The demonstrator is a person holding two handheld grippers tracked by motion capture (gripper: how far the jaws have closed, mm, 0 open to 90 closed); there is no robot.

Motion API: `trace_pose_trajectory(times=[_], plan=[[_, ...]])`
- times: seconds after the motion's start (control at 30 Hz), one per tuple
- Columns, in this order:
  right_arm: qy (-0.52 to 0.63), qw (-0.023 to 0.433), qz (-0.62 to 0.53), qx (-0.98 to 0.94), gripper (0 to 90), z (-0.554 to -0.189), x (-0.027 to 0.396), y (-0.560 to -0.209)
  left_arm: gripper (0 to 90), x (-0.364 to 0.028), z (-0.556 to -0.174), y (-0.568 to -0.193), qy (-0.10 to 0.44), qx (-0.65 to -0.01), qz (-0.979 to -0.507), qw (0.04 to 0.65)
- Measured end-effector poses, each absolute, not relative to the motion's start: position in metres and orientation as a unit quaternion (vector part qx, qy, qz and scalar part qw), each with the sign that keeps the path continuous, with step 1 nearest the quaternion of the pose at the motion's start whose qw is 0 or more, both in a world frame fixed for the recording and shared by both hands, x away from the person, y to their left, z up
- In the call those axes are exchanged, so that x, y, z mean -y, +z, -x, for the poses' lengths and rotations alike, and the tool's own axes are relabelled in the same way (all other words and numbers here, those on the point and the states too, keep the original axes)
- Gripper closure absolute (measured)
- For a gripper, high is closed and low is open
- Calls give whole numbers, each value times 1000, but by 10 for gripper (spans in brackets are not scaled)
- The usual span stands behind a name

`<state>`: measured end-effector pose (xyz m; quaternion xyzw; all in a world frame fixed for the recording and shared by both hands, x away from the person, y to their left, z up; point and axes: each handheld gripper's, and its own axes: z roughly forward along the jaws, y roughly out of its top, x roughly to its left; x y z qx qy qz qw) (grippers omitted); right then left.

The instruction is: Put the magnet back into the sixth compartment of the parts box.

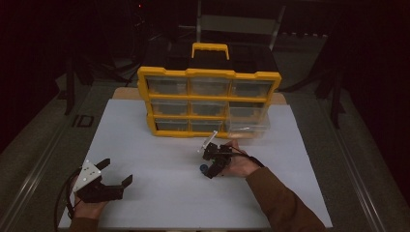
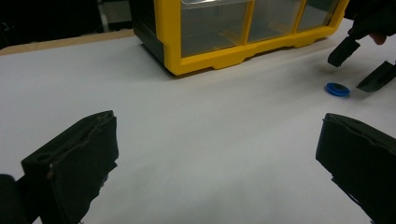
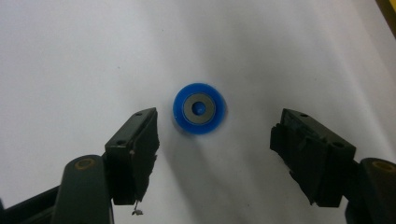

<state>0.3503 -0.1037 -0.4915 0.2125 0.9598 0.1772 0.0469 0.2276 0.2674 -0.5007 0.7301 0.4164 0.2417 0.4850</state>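
A small blue disc (image 3: 199, 108) with a grey centre lies flat on the white table top (image 1: 159, 145). My right gripper (image 3: 217, 119) points down over it. The jaws stand open on either side of the disc and do not touch it. In the high view the disc (image 1: 203, 168) shows just left of the right gripper (image 1: 212, 166), in front of the yellow organiser. My left gripper (image 1: 116, 171) rests open at the near left with nothing between its jaws. The left gripper view looks between its own jaws (image 2: 218, 121) to the disc (image 2: 337, 89) and the right gripper (image 2: 359, 65) at far right.
A yellow organiser (image 1: 208, 104) with several clear drawers and a yellow handle stands upright at the back centre of the table. Its lower right drawer (image 1: 246, 126) seems pulled out toward me. The organiser's bottom corner (image 2: 219, 60) is in the left gripper view. Dark floor surrounds the table.
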Motion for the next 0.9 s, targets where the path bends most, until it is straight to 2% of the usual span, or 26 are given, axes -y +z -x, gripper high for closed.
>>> trace_pose_trajectory(times=[0.57, 0.9], plan=[[161, 48, -204, -964, 341, -350, 94, -498, 0, -268, -227, -501, 242, -416, -730, 485], [155, 48, -197, -967, 437, -350, 89, -501, 0, -268, -227, -500, 243, -417, -729, 485]])
